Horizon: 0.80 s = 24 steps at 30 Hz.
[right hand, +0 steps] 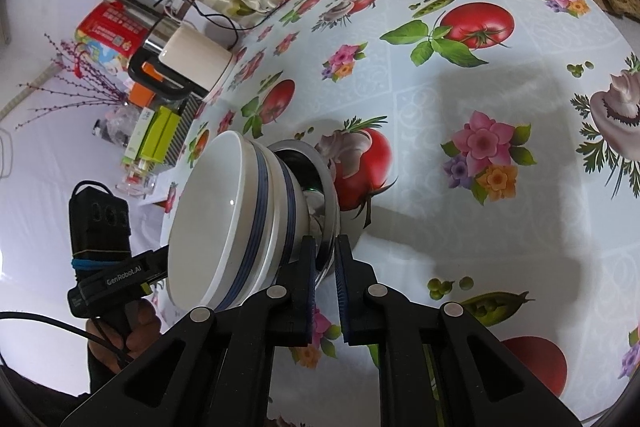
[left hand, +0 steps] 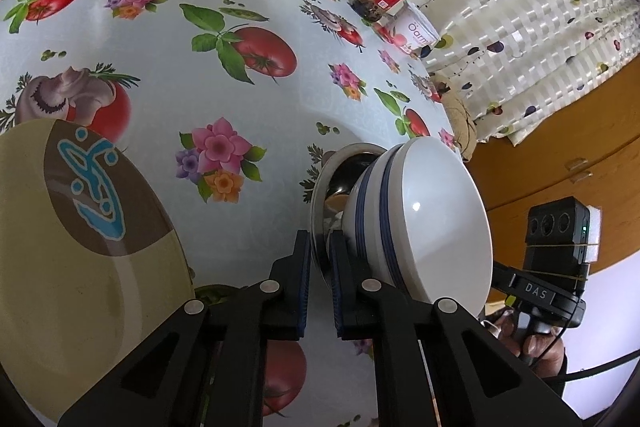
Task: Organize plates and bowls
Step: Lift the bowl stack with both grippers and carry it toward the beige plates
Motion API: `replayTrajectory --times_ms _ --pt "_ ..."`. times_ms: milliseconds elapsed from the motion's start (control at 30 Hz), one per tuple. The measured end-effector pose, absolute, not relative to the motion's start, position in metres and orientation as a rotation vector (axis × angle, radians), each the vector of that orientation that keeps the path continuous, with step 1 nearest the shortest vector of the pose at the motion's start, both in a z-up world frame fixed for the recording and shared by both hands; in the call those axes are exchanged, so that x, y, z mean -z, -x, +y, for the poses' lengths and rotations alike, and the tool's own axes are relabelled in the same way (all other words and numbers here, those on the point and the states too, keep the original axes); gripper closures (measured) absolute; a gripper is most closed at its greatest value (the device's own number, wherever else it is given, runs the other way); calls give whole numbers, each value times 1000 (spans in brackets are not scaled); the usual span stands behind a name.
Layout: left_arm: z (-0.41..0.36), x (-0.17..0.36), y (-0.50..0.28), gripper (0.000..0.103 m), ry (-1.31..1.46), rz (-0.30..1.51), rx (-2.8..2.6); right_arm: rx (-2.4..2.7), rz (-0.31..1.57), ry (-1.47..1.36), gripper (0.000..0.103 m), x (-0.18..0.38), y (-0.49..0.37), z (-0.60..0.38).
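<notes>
Both grippers are closed on the thin rim of one shiny steel bowl [left hand: 340, 183], the left gripper [left hand: 319, 259] from one side, the right gripper [right hand: 325, 259] from the other. Inside it are nested two glossy white ceramic bowls [left hand: 420, 211] with blue stripes. Left of the left gripper lies one olive plate [left hand: 60, 227]. The glossy tablecloth [left hand: 180, 39] shows tomatoes and flowers; behind hangs a curtain [left hand: 500, 7].

White bowls [left hand: 424, 211] with blue stripes; tablecloth [left hand: 200, 27] printed with tomatoes, flowers.
</notes>
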<state>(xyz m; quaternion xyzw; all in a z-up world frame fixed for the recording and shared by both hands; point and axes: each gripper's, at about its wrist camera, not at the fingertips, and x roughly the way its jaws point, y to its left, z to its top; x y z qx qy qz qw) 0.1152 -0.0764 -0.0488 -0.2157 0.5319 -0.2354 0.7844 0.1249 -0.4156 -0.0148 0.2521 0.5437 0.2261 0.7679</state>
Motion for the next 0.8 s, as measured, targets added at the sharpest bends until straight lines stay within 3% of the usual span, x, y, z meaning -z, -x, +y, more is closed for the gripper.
replayTrajectory --times_ms 800 --pt "-79 40 -115 95 413 1124 497 -487 1173 -522 93 12 -128 -415"
